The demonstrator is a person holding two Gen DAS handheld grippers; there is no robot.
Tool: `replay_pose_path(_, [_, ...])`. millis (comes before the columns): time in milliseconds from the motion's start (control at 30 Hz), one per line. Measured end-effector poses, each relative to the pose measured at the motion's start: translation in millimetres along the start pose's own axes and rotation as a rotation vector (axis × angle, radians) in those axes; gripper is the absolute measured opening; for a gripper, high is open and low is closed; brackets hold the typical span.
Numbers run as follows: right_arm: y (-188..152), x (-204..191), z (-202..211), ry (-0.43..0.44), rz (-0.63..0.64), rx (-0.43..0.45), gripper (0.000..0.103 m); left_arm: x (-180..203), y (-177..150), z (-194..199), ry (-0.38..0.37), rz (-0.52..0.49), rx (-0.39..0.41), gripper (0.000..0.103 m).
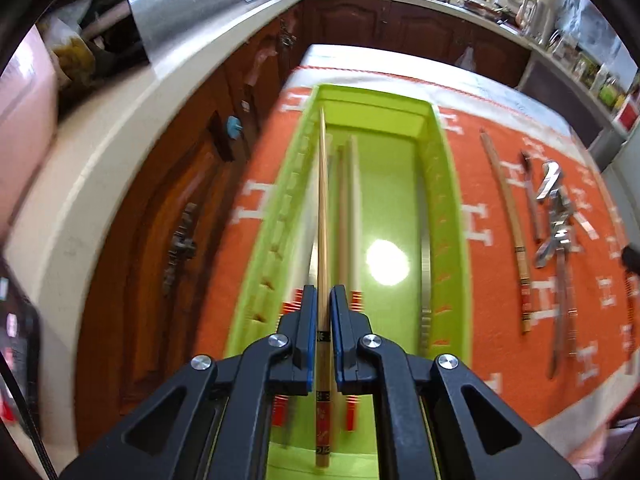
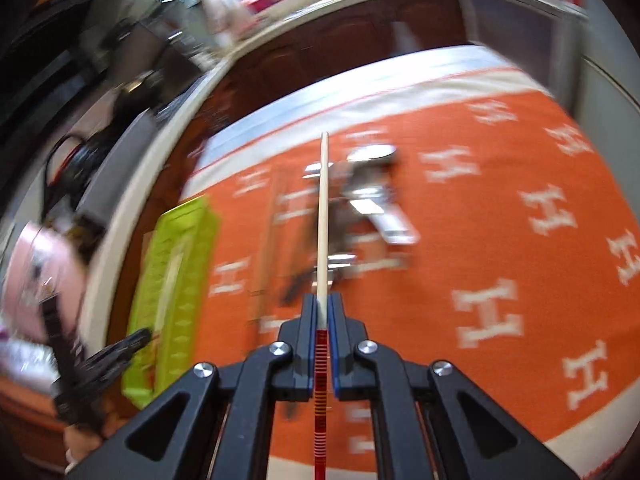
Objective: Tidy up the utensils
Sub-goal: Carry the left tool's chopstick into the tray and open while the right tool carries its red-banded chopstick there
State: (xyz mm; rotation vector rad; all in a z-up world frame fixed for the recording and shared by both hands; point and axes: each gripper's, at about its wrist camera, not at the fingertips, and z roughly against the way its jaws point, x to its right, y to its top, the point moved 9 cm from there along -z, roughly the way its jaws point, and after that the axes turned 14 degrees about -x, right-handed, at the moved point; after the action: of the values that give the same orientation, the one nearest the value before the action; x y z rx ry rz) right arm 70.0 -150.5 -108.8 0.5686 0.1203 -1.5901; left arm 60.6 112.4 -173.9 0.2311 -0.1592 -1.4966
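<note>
In the left wrist view, dark wooden cabinets (image 1: 192, 184) curve down the left of the frame beneath a pale countertop (image 1: 120, 128). At centre, the left gripper (image 1: 323, 300) is clamped on a slim bamboo chopstick (image 1: 323, 208) above a long, lime-green plastic tray (image 1: 452, 216), where more pale chopsticks (image 1: 352, 208) lie lengthwise. To the right, on an orange woven cloth (image 1: 496, 300) patterned with white H shapes, lie another chopstick and shiny metal cutlery (image 1: 556, 216). In the blurred right wrist view, the tray sits at lower left; at centre the right gripper (image 2: 323, 308) pinches a light, red-banded chopstick (image 2: 323, 216) above the cutlery.
</note>
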Motion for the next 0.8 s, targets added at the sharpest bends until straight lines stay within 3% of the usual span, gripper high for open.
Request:
replay_pose_path(100, [4, -44, -15, 0.036, 0.089, -0.040, 0.005, -7, -1, 3, -0.008, 0.034, 0.020, 0.019])
replay_pose_path(333, [13, -124, -72, 0.121, 0.162, -0.167, 0.005, -23, 0, 24, -0.040, 0.116, 0.078, 0.022])
replay_pose_path(467, [14, -142, -100, 0.144, 0.117, -0.216, 0.005, -27, -1, 30, -0.042, 0.134, 0.079, 0.026])
replay_pose_path(567, [15, -151, -111, 0.165, 0.071, -0.233, 0.007, -27, -3, 35, -0.038, 0.137, 0.091, 0.038])
replay_pose_path(667, [13, -162, -117, 0.205, 0.059, -0.250, 0.009, -28, -3, 40, -0.012, 0.127, 0.113, 0.038])
replay_pose_path(800, [8, -161, -112, 0.172, 0.112, -0.228, 0.009, -30, -5, 42, -0.032, 0.132, 0.113, 0.038])
